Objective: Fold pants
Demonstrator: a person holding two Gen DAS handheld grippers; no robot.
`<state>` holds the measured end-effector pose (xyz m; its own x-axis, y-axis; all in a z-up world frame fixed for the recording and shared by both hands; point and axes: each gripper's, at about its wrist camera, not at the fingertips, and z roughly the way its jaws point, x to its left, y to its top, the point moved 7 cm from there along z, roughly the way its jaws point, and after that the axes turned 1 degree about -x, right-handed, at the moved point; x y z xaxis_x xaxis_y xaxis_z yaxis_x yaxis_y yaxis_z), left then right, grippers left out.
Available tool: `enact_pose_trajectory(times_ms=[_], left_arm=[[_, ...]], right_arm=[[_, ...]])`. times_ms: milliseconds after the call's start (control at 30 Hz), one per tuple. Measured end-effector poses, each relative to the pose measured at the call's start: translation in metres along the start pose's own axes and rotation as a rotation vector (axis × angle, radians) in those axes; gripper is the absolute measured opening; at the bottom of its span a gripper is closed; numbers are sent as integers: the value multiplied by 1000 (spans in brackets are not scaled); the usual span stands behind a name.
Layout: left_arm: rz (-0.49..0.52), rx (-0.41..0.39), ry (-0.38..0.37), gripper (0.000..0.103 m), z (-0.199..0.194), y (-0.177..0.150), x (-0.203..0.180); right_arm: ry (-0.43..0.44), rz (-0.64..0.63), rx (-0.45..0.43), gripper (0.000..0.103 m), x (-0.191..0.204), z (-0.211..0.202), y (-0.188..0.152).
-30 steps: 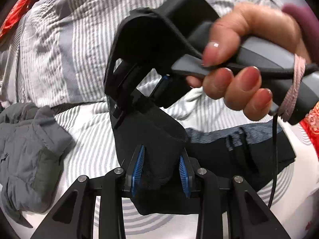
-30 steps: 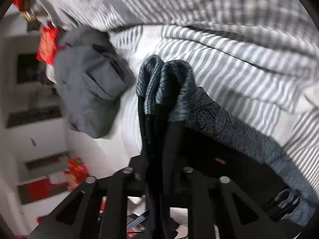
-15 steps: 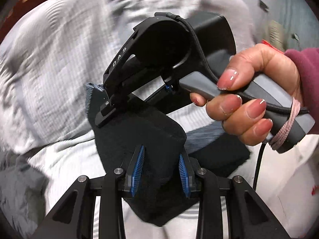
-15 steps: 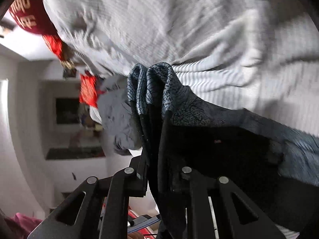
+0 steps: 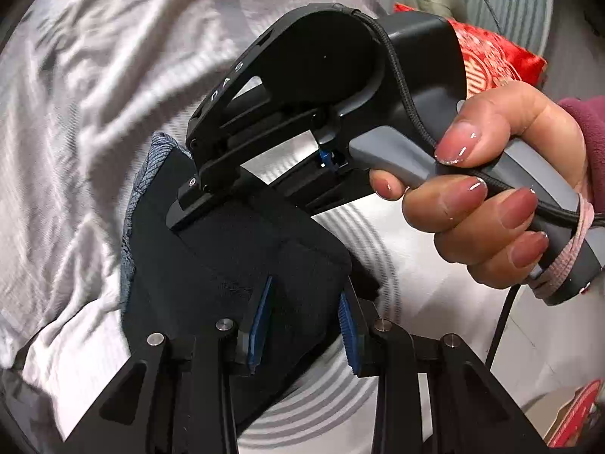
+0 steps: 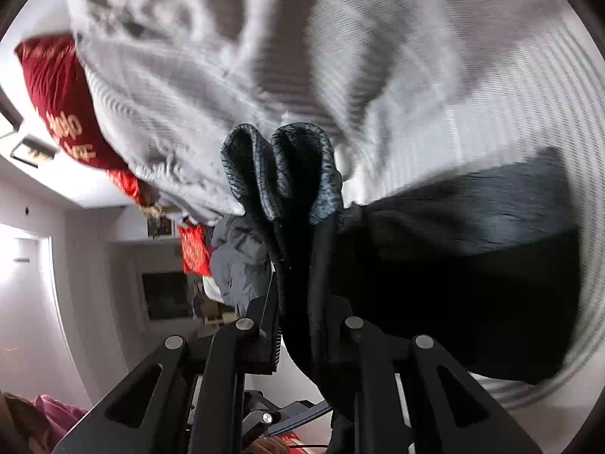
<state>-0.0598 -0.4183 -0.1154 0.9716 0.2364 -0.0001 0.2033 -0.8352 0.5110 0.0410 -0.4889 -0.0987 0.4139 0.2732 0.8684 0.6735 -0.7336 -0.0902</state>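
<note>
Dark black pants [image 5: 234, 249] with a blue-grey patterned waistband hang bunched over a grey-and-white striped bed cover [image 5: 83, 87]. My left gripper [image 5: 304, 321] is shut on a thick fold of them between its blue pads [image 5: 257, 325]. Just beyond it, a hand [image 5: 487, 193] holds the right gripper [image 5: 211, 193], whose jaws clamp the same cloth. In the right wrist view, my right gripper [image 6: 308, 335] is shut on the pants [image 6: 453, 249], with two waistband folds [image 6: 280, 170] sticking up past its fingers and the rest trailing off to the right.
A red embroidered cushion [image 5: 491, 60] lies behind the hand, and another red cushion [image 6: 56, 90] sits at the cover's edge. A grey padded garment [image 6: 238, 261] lies at the left in the right wrist view. Beyond it stand white cupboards [image 6: 45, 283].
Both grippers have swept sideways across the bed together with the pants still clamped. The grey garment has slid out of the left wrist view and the red cushion has come into it.
</note>
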Motion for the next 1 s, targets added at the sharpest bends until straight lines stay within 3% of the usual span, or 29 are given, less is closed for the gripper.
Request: enact_pose_trajectory(times_ms=[167, 400, 633, 700, 733, 767, 867, 900, 1000], left_arm=[[31, 45, -32, 35, 30, 5, -29], [58, 123, -37, 35, 52, -11, -40], [60, 155, -47, 36, 55, -14, -47], [50, 153, -67, 49, 52, -12, -44], [33, 146, -87, 64, 46, -11, -44], [21, 135, -89, 72, 41, -10, -42], [-11, 111, -96, 72, 25, -6, -31], [-32, 111, -86, 72, 19, -6, -25], [-125, 120, -67, 72, 10, -11, 6]], right_arm=[[3, 75, -39, 17, -45, -17, 8], [-16, 138, -22, 16, -90, 0, 11], [-121, 113, -13, 23, -109, -1, 8], [-170, 87, -5, 29, -107, -2, 6], [-207, 79, -1, 32, -105, -2, 6], [-239, 75, 0, 40, -105, -3, 5], [-307, 77, -8, 55, -102, -9, 2], [-331, 77, -16, 65, -102, -13, 0], [-454, 46, -56, 81, -97, -28, -3]])
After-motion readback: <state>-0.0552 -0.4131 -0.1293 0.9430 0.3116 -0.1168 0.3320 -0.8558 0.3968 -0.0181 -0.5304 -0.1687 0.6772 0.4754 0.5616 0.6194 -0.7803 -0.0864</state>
